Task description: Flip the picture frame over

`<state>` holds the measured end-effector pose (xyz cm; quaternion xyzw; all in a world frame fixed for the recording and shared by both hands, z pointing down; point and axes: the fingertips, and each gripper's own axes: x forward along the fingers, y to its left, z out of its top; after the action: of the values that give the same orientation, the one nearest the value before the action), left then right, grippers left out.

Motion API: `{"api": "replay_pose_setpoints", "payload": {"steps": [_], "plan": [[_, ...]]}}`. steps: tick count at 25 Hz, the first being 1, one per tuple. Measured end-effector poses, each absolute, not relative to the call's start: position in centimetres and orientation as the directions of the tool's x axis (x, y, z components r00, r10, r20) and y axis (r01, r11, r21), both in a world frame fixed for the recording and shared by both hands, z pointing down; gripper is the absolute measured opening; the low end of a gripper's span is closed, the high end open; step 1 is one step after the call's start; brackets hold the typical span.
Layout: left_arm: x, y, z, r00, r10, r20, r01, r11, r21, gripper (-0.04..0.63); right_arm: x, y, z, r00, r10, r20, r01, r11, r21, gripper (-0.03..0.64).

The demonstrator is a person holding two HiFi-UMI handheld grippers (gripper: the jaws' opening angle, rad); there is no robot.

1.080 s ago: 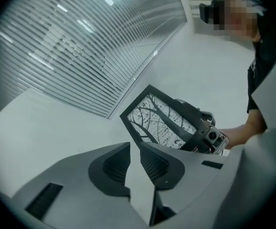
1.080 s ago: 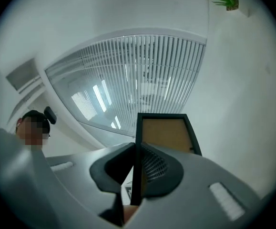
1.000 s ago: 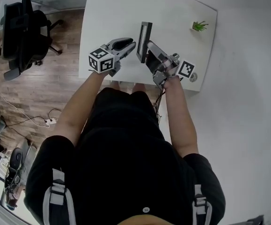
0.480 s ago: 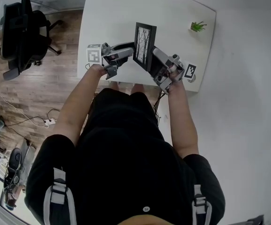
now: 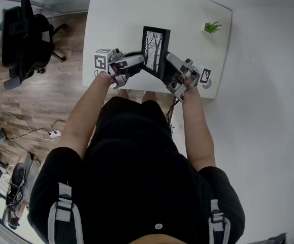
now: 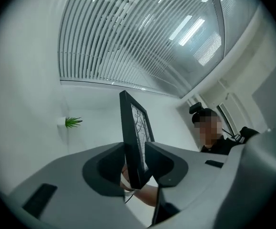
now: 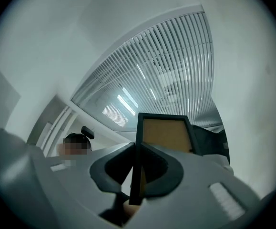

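Standing on edge in the air above the surface's (image 5: 116, 14) near edge, the picture frame (image 5: 155, 44) is held from both sides. The right hand-held gripper (image 5: 168, 57) is clenched on its rim, with the brown backing facing it. The left hand-held gripper (image 5: 139, 60) has just been closing its jaws and grasps the frame across its printed front and back.

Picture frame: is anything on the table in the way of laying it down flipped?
Nothing visible does. The picture frame is up above a bare stretch of the white table; the small potted plant stands at the far right corner, well aside.
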<state>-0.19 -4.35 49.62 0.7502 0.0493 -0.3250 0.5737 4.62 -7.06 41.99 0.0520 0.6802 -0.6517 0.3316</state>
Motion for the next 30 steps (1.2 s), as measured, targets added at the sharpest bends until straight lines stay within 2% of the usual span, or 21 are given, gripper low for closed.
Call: {"api": "replay_pose_setpoints", "payload": {"steps": [2,9,13,15,17,19,21,23,27,30], "plan": [[-0.3,-4.3,50.2,0.8,-0.308,-0.515,0.416,-0.335,0.845,0.107,4.7,-7.0,42.3,-0.78,-0.358,-0.513,0.499,0.137,-0.856,0.051],[-0.3,-4.4,51.9,0.831,-0.341,-0.439,0.339,-0.316,0.886,0.095,5.6,-7.1,44.5,-0.817,-0.352,-0.457,0.443,0.125,-0.888,0.055],[-0.4,-4.5,52.6,0.852,-0.357,-0.384,0.282,-0.306,0.91,0.091,6.2,-7.3,45.8,-0.856,-0.347,-0.384,0.353,0.151,-0.923,0.063],[-0.6,-4.7,53.1,0.861,-0.371,-0.348,0.242,-0.301,0.922,0.089,6.4,-7.5,46.6,-0.885,-0.341,-0.318,0.268,0.188,-0.945,0.073],[-0.9,-4.9,53.8,0.871,-0.391,-0.297,0.184,-0.302,0.936,0.086,6.4,-7.4,47.8,-0.919,-0.322,-0.226,0.158,0.223,-0.962,0.128],[-1.1,-4.9,54.6,0.883,-0.399,-0.247,0.127,-0.303,0.944,0.083,6.3,-7.2,49.4,-0.942,-0.31,-0.128,0.057,0.23,-0.972,0.143],[-1.0,-4.9,55.0,0.889,-0.402,-0.217,0.093,-0.306,0.947,0.081,6.5,-7.0,50.9,-0.95,-0.311,-0.041,-0.032,0.227,-0.973,0.135],[-0.9,-5.0,55.5,0.889,-0.415,-0.192,0.064,-0.305,0.95,0.078,6.8,-7.3,52.4,-0.944,-0.328,0.038,-0.123,0.24,-0.963,0.084],[-0.7,-5.1,57.2,0.884,-0.456,-0.098,-0.032,-0.27,0.962,0.077,7.6,-7.6,55.5,-0.911,-0.376,0.168,-0.26,0.208,-0.943,0.084],[-0.5,-4.8,59.4,0.879,-0.477,0.01,-0.141,-0.238,0.961,0.082,7.9,-7.8,57.4,-0.895,-0.391,0.216,-0.3,0.167,-0.939,0.083]]}}
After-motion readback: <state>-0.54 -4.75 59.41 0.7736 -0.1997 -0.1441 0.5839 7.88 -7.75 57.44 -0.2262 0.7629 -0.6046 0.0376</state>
